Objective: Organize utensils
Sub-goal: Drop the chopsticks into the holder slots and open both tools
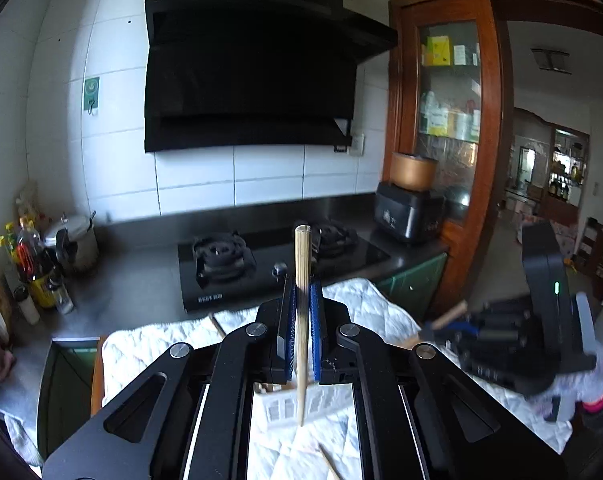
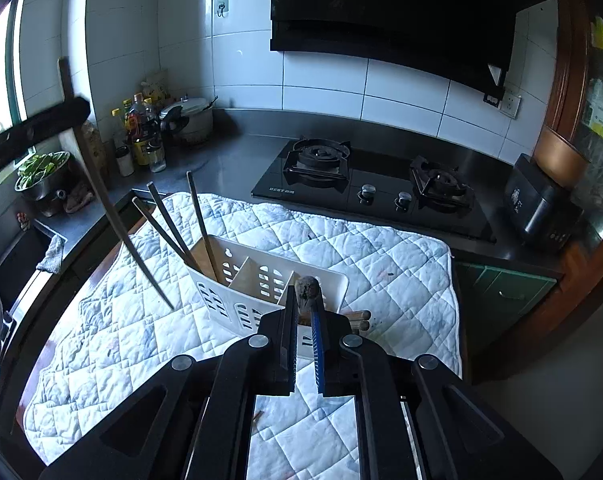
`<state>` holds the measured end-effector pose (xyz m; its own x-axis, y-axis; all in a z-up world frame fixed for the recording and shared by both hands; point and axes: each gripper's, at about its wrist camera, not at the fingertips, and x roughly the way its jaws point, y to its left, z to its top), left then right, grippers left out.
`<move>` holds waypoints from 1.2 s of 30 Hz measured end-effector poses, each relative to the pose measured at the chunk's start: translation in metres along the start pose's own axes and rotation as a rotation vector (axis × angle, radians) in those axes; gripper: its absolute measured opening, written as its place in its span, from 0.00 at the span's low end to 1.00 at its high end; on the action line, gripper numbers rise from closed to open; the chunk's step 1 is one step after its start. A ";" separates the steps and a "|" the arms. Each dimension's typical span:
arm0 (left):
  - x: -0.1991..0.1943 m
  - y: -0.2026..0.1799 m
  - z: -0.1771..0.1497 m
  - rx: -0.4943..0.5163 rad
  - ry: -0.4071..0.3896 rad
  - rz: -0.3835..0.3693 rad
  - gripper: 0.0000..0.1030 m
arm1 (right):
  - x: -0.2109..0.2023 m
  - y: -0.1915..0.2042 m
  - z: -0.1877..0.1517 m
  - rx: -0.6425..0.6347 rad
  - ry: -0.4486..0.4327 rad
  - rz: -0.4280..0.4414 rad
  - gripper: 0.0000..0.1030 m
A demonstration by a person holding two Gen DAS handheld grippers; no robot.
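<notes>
The left claw (image 1: pixel 301 316) grips a pale wooden chopstick (image 1: pixel 302 300); the right claw (image 2: pixel 305 312) pinches a dark-tipped wooden utensil (image 2: pixel 307 290). Both likely go next into the white slotted plastic caddy (image 2: pixel 237 300), each lowered tip-first into a compartment.

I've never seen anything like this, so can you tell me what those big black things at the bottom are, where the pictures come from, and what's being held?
Those black things are two grabbing tools, one in each of a person's hands, and each has a camera looking along its two fingers. One picture comes from the left gripper, which pinches a light wooden chopstick standing upright. The other comes from the right gripper, which pinches a utensil handle with a dark round end. Below lies a white quilted cloth on a kitchen counter. On the cloth stands a white basket with compartments, and three dark chopsticks lean in its left one. Behind is a black gas stove.
</notes>
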<state>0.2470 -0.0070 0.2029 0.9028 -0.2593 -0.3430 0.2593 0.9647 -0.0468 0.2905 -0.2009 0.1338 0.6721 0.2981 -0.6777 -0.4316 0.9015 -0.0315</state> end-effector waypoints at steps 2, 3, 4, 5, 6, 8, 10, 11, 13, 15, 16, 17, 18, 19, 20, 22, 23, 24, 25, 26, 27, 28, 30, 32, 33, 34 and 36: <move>0.008 0.001 0.009 0.001 -0.026 0.027 0.05 | 0.008 0.001 -0.001 -0.010 0.013 -0.002 0.06; 0.015 0.001 0.012 -0.002 -0.040 0.037 0.05 | 0.010 0.001 -0.002 -0.014 0.017 0.000 0.06; 0.020 0.002 0.015 -0.007 -0.051 0.043 0.05 | 0.013 0.001 -0.002 -0.018 0.019 0.002 0.06; 0.027 0.003 0.016 -0.012 -0.055 0.049 0.05 | 0.015 0.002 -0.003 -0.023 0.021 0.002 0.06; 0.031 0.004 0.016 -0.013 -0.063 0.062 0.05 | 0.018 0.002 -0.004 -0.027 0.024 0.001 0.06; 0.042 0.006 0.014 -0.005 -0.067 0.088 0.05 | 0.023 0.003 -0.006 -0.033 0.030 0.003 0.06; 0.054 0.011 0.010 -0.020 -0.052 0.096 0.05 | 0.027 0.004 -0.007 -0.039 0.035 0.005 0.06; 0.060 0.014 0.008 -0.029 -0.043 0.096 0.05 | 0.029 0.005 -0.008 -0.042 0.036 0.003 0.06; 0.070 0.022 0.000 -0.048 -0.030 0.104 0.05 | 0.032 0.006 -0.009 -0.044 0.037 0.006 0.07; 0.080 0.029 -0.009 -0.070 0.003 0.102 0.05 | 0.035 0.006 -0.011 -0.040 0.037 0.013 0.07; 0.084 0.033 -0.014 -0.080 0.019 0.096 0.05 | 0.036 0.006 -0.011 -0.040 0.036 0.012 0.07; 0.087 0.035 -0.018 -0.086 0.032 0.090 0.05 | 0.037 0.005 -0.012 -0.038 0.035 0.012 0.07; 0.090 0.038 -0.022 -0.091 0.046 0.091 0.05 | 0.037 0.005 -0.011 -0.034 0.034 0.013 0.07; 0.092 0.040 -0.026 -0.096 0.059 0.088 0.05 | 0.037 0.004 -0.011 -0.031 0.032 0.014 0.07; 0.094 0.041 -0.030 -0.102 0.070 0.078 0.05 | 0.037 0.004 -0.011 -0.028 0.028 0.012 0.07; 0.095 0.043 -0.036 -0.113 0.091 0.088 0.08 | 0.035 0.004 -0.011 -0.026 0.011 0.002 0.09; 0.096 0.044 -0.038 -0.117 0.097 0.077 0.08 | 0.033 0.004 -0.010 -0.026 0.002 -0.001 0.10; 0.095 0.044 -0.039 -0.118 0.100 0.074 0.08 | 0.030 0.004 -0.010 -0.023 -0.008 -0.005 0.14; 0.093 0.044 -0.040 -0.116 0.100 0.075 0.08 | 0.027 0.004 -0.009 -0.021 -0.015 -0.007 0.20; 0.089 0.043 -0.039 -0.114 0.096 0.072 0.08 | 0.022 0.004 -0.009 -0.020 -0.034 -0.015 0.23; 0.085 0.042 -0.040 -0.113 0.093 0.071 0.09 | 0.016 0.005 -0.010 -0.022 -0.055 -0.028 0.25; 0.081 0.041 -0.039 -0.110 0.088 0.074 0.09 | 0.009 0.006 -0.011 -0.027 -0.077 -0.045 0.25; 0.069 0.039 -0.039 -0.108 0.078 0.074 0.09 | -0.006 0.007 -0.015 -0.020 -0.111 -0.052 0.26; 0.053 0.034 -0.041 -0.109 0.066 0.069 0.09 | -0.022 0.010 -0.024 -0.008 -0.140 -0.057 0.26; 0.046 0.033 -0.043 -0.111 0.061 0.065 0.09 | -0.027 0.012 -0.030 -0.007 -0.149 -0.059 0.26; 0.037 0.031 -0.046 -0.114 0.056 0.059 0.09 | -0.033 0.015 -0.038 -0.005 -0.156 -0.055 0.26; 0.021 0.028 -0.055 -0.116 0.053 0.058 0.09 | -0.038 0.022 -0.055 0.000 -0.152 -0.043 0.26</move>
<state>0.2540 0.0175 0.1429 0.8949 -0.2034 -0.3973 0.1633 0.9776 -0.1327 0.2221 -0.2098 0.1185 0.7736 0.3032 -0.5564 -0.4003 0.9146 -0.0581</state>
